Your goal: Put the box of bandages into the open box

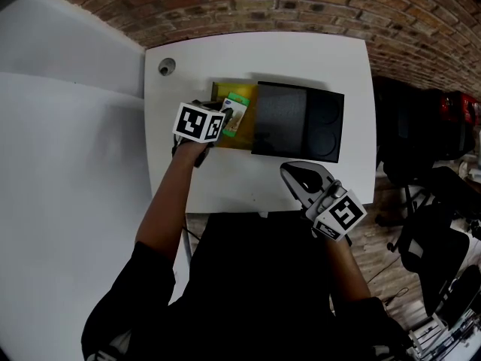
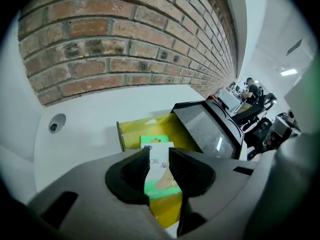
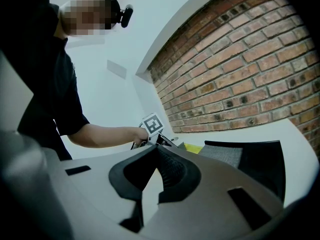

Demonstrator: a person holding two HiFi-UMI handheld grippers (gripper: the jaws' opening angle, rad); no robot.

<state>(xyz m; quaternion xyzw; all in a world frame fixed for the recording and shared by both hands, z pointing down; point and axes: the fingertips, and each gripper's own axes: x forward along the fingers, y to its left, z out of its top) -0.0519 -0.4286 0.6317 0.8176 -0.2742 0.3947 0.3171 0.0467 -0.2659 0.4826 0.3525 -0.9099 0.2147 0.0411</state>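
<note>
My left gripper (image 1: 225,120) is shut on the box of bandages (image 1: 235,116), a small white and green carton. It holds the carton over the yellow inside of the open box (image 1: 251,128), at that box's left end. In the left gripper view the carton (image 2: 160,180) stands upright between the two jaws of the left gripper (image 2: 159,156), with the yellow open box (image 2: 142,127) just beyond it. The black lid (image 1: 297,121) lies flat to the right of the yellow part. My right gripper (image 1: 294,173) hovers shut and empty near the table's front edge; its jaws (image 3: 156,166) meet.
The white table (image 1: 331,66) has a round cable hole (image 1: 166,67) at its back left. A brick wall (image 1: 301,2) runs behind it. A white partition (image 1: 68,126) stands left, and dark office chairs (image 1: 421,171) stand right of the table.
</note>
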